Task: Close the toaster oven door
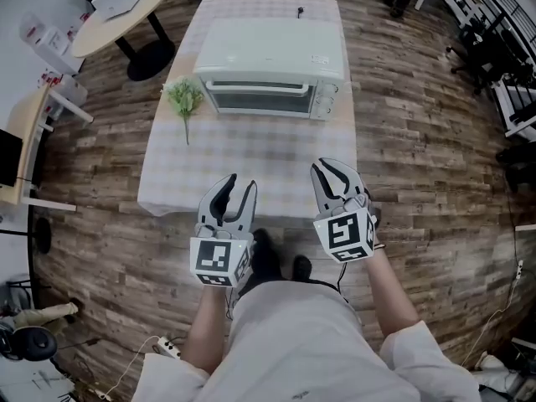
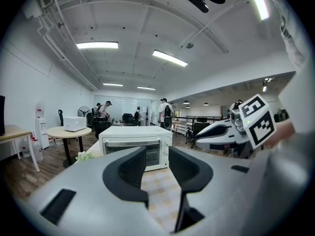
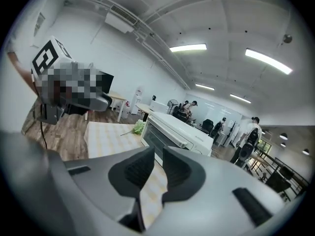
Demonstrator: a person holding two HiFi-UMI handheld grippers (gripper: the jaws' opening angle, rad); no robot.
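Observation:
The white toaster oven (image 1: 268, 57) stands at the far part of the table, its glass door upright against the body with the handle along the top. It also shows in the left gripper view as the oven (image 2: 135, 137) and in the right gripper view as the oven (image 3: 177, 129). My left gripper (image 1: 238, 193) hovers over the near table edge, open, with nothing between its jaws (image 2: 157, 166). My right gripper (image 1: 337, 178) is beside it at the right. Its jaws stand a narrow gap apart and hold nothing (image 3: 158, 168). Both grippers are well short of the oven.
A checked cloth (image 1: 251, 157) covers the table. A green sprig (image 1: 186, 99) lies left of the oven's front. A round table (image 1: 117, 11) with a white box stands at the far left. Wooden floor surrounds the table. Several people stand far behind the oven.

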